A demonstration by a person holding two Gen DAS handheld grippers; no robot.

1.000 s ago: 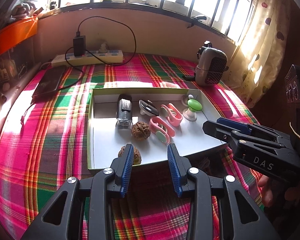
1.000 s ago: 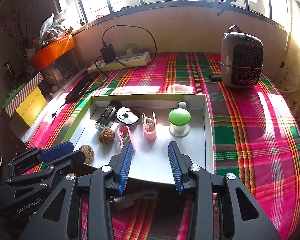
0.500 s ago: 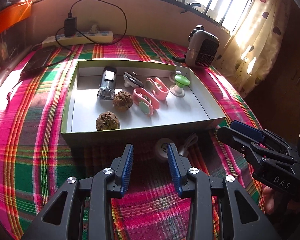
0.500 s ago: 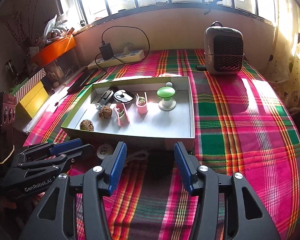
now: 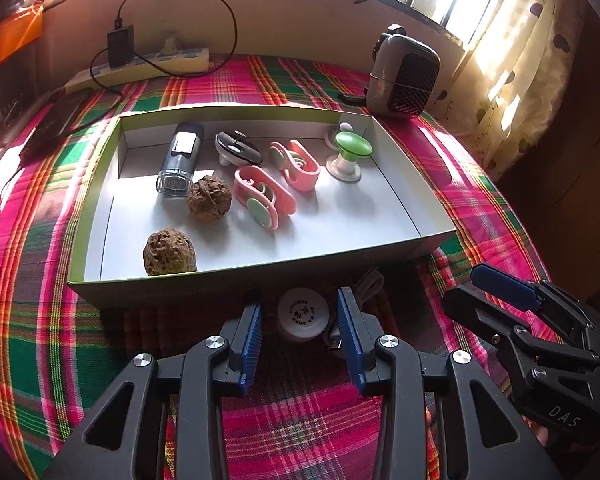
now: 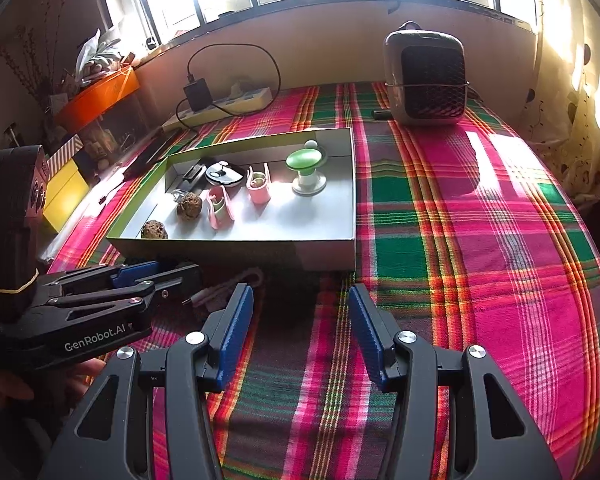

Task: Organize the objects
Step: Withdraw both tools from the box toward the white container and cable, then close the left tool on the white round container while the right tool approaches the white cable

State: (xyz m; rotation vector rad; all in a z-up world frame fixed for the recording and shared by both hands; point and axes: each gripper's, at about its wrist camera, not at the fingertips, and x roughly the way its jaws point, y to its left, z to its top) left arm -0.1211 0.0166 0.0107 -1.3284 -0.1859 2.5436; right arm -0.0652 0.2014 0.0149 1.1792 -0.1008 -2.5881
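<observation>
Plaid cloth [image 5: 40,248] in pink and green covers the table under a sunlit window, with a shallow cardboard tray [image 5: 236,276] in the middle. Left to right in the tray: two walnuts [image 5: 170,252], a dark cylinder gadget [image 5: 180,158], a black-white oval piece [image 5: 236,148], two pink clips [image 5: 260,196], a green-topped knob [image 5: 350,152]. Outside the tray, just beside its near wall, sits a small white round puck [image 5: 302,314] with a white cable [image 5: 366,284] trailing from it. Left gripper [image 5: 300,332] hangs over the puck, jaws fairly narrow but apart, straddling it, nothing held; contact unclear. Right gripper [image 6: 300,324] is wider, empty, over bare cloth near the cable end. Puck looks light, rigid, smooth plastic, likely slippery; best pinched across its rim. Cable is limp and will drag, may snag the tray wall.
</observation>
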